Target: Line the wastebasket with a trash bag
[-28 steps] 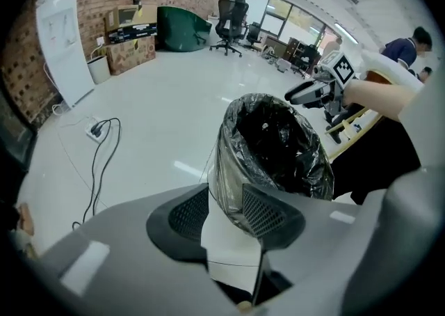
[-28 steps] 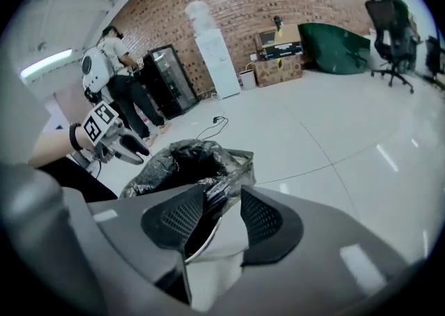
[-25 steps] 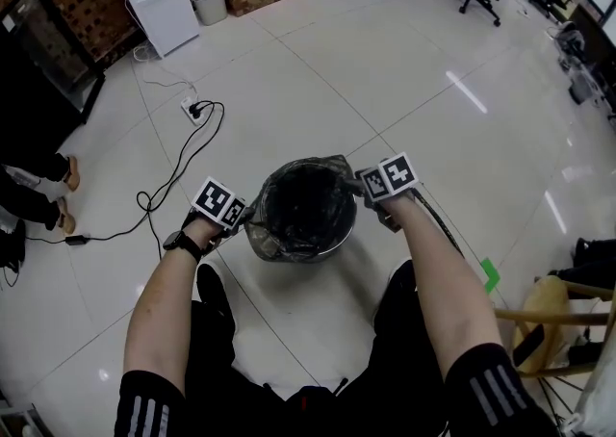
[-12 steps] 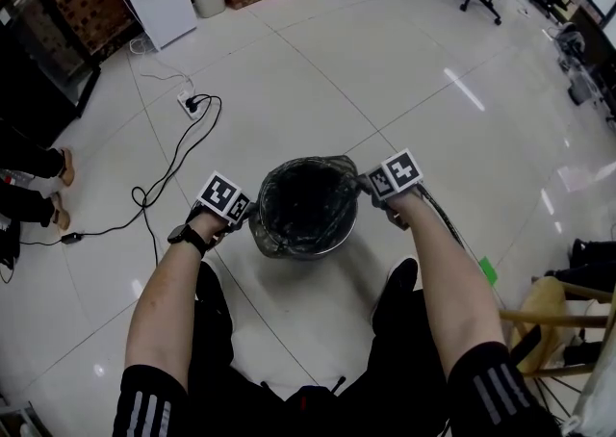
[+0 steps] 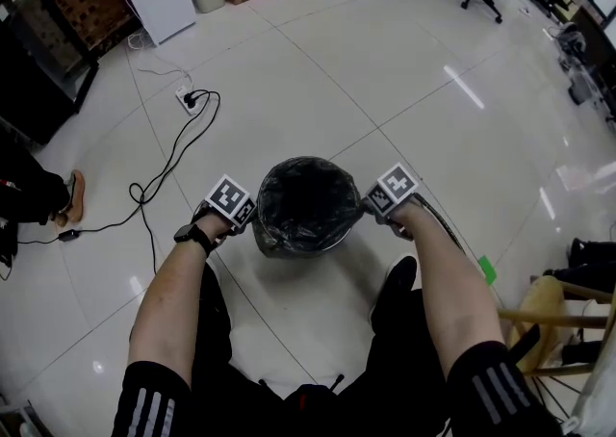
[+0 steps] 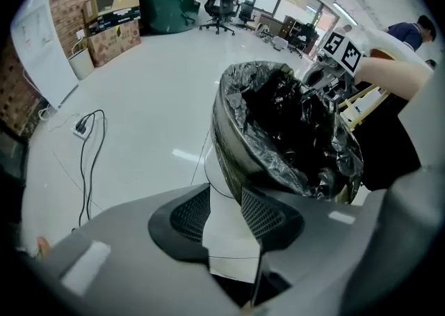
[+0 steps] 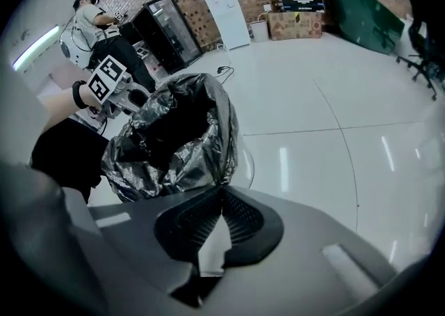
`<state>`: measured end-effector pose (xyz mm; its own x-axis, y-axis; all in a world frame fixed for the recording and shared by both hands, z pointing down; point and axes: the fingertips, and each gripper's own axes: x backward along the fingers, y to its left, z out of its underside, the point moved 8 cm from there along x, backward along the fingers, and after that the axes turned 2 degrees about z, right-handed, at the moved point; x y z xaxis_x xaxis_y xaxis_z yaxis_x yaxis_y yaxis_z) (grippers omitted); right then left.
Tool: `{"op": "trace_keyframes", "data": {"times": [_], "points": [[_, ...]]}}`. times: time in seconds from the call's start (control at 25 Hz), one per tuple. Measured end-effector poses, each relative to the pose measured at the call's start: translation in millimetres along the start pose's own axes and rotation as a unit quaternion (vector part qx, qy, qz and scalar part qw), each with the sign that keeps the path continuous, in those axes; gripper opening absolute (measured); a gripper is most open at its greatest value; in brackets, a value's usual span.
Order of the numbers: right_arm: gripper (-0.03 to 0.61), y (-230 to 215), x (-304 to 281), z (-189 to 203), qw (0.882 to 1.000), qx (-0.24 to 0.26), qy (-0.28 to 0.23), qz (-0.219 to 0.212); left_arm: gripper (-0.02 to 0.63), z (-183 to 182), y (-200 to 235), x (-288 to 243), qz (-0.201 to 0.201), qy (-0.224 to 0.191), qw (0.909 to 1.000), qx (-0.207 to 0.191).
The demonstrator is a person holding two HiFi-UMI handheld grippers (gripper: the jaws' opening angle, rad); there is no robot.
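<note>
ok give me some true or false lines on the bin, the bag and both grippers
1. A black trash bag sits in the wastebasket. True.
2. The right gripper has its jaws wide apart. False: they are closed, pinched on the bag's edge.
3. The left gripper is at the wastebasket's rim with its jaws apart. True.
4. The wastebasket lies tipped on its side. False: it stands upright on the floor.
5. Both grippers are on the same side of the wastebasket. False: they are on opposite sides of it.
</note>
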<state>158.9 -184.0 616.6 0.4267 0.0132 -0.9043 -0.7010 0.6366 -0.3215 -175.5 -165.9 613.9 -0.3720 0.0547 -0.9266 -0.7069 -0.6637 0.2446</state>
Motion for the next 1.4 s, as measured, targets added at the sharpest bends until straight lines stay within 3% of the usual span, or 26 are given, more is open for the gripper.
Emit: {"op": "trace_keyframes", "data": {"times": [0.24, 0.44, 0.6, 0.76, 0.88, 1.0, 1.08, 1.16, 1.24, 1.4], "points": [[0.037, 0, 1, 0, 1.000, -0.005, -0.006, 0.008, 0.127, 1, 1, -1, -0.017, -0.003, 0.9998, -0.006], [0.109, -6, 21, -2, 0.999, -0.018, -0.034, 0.022, 0.129, 8, 25, 36, -0.056, -0.037, 0.9975, 0.024], [0.117, -9, 41, 3, 0.998, -0.027, -0.057, 0.028, 0.129, 10, 20, 73, -0.089, -0.075, 0.9929, 0.027], [0.120, 10, 66, 2, 0.996, -0.006, -0.082, 0.029, 0.129, 3, -40, 87, -0.059, -0.072, 0.9936, -0.065], [0.133, 49, 75, -7, 0.994, 0.065, -0.089, 0.022, 0.132, 8, -87, 83, -0.049, -0.056, 0.9880, -0.135], [0.150, 80, 83, -9, 0.980, 0.173, -0.083, 0.046, 0.167, 11, -125, 78, -0.071, -0.035, 0.9694, -0.232], [0.152, 96, 90, -5, 0.969, 0.228, -0.081, 0.060, 0.167, 13, -143, 76, -0.071, -0.040, 0.9649, -0.250], [0.152, 111, 94, 2, 0.963, 0.248, -0.073, 0.070, 0.166, 16, -155, 72, -0.067, -0.051, 0.9644, -0.251], [0.152, 126, 98, 10, 0.962, 0.254, -0.068, 0.074, 0.166, 18, -167, 66, -0.075, -0.055, 0.9574, -0.273], [0.152, 153, 111, 13, 0.955, 0.267, -0.087, 0.092, 0.175, 18, -185, 51, -0.120, -0.062, 0.9284, -0.346]]}}
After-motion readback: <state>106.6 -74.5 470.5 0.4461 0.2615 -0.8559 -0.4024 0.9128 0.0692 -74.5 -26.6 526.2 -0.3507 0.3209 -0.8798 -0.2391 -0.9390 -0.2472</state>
